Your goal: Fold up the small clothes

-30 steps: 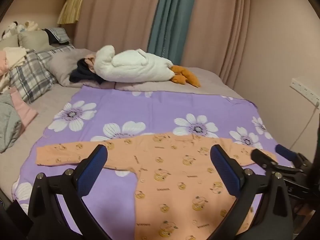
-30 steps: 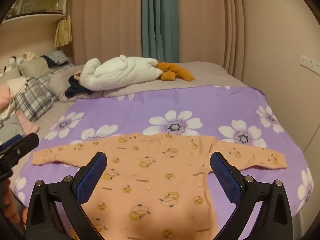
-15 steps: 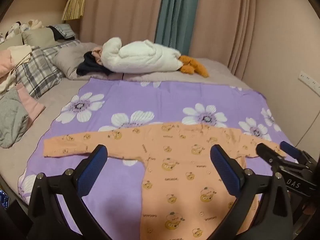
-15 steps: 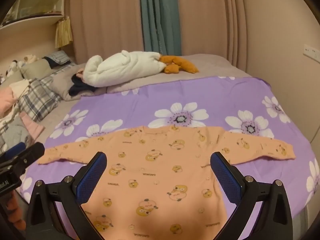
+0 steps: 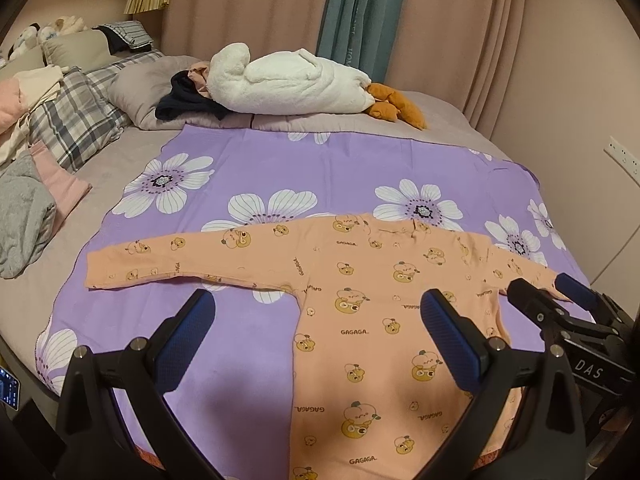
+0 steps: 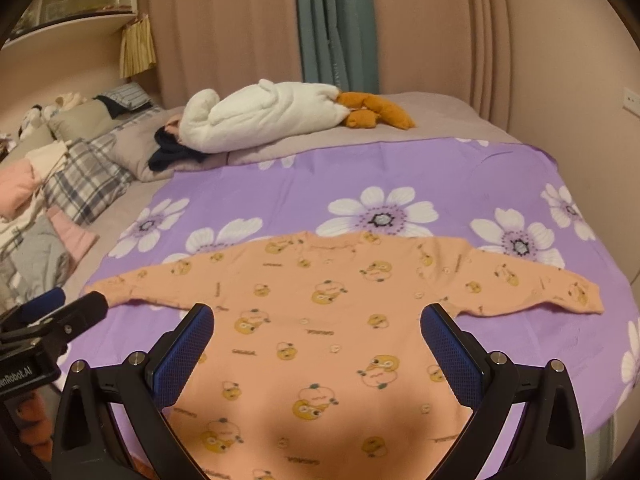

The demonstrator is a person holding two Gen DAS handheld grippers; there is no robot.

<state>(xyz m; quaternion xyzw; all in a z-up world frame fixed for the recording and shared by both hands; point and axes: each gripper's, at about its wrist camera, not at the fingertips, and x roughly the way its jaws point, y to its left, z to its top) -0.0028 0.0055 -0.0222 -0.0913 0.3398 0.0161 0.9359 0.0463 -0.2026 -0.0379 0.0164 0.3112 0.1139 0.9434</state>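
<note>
Lying flat across the centre of both frames, the orange baby garment (image 5: 384,312) printed with little cartoon faces spreads its sleeves wide on the purple flowered sheet (image 5: 320,168). My left gripper (image 5: 316,336) and right gripper (image 6: 316,340) hover wide, holding nothing. Only the left view reads "GAGAGA" and shows a phone (image 5: 9,388) at lower left.
</note>
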